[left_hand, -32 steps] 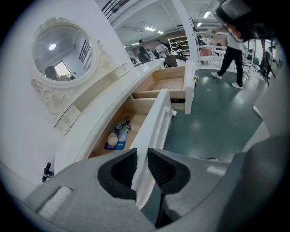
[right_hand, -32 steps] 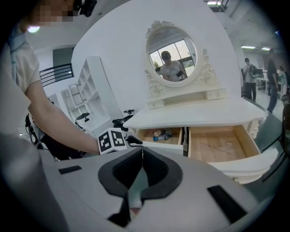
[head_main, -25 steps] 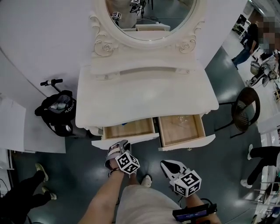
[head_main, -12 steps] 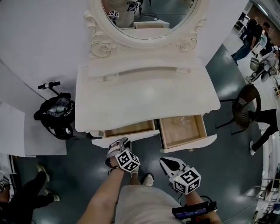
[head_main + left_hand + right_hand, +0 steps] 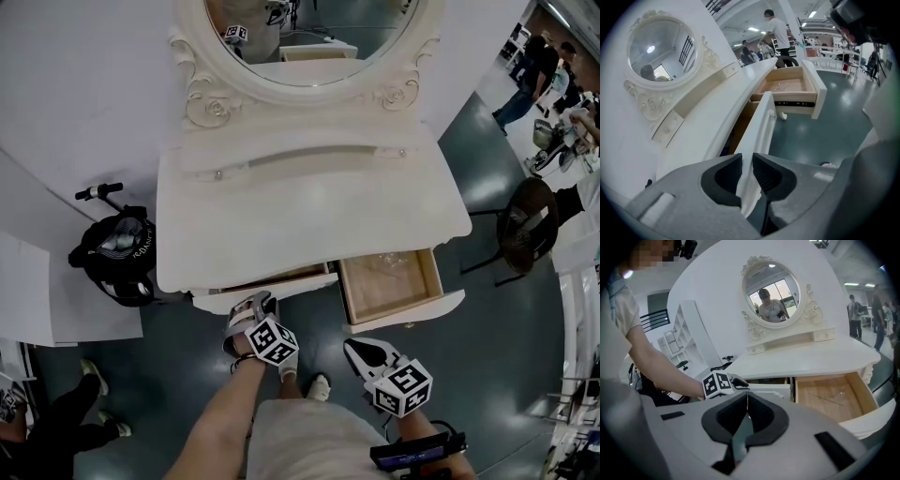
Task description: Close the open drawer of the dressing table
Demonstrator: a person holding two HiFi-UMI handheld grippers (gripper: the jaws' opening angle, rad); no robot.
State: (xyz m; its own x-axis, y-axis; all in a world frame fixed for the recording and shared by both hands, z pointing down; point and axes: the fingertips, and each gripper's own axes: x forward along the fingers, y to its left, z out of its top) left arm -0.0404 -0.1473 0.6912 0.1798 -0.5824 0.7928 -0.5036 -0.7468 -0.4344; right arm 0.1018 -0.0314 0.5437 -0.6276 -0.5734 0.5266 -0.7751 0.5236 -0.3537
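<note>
The white dressing table (image 5: 309, 206) has two wooden drawers under its top. Only a sliver of the left drawer's (image 5: 262, 292) inside shows. My left gripper (image 5: 251, 305) is at that drawer's white front (image 5: 761, 126), whose top edge runs between the jaws, with the pads (image 5: 725, 174) closed on it. The right drawer (image 5: 389, 286) stands pulled well out, its wooden bottom (image 5: 829, 397) bare apart from something small and clear. My right gripper (image 5: 361, 354) hangs below it, away from the table, shut and empty (image 5: 746, 394).
An oval mirror (image 5: 309, 37) stands at the table's back. A black bag (image 5: 117, 248) sits on the floor to the left, and a dark round chair (image 5: 525, 225) to the right. People stand at far right (image 5: 525, 84); another person's legs show at lower left (image 5: 56, 427).
The left drawer has slid into the table, from about half out to almost in, and my left gripper has gone with its front. The right drawer has not moved.
</note>
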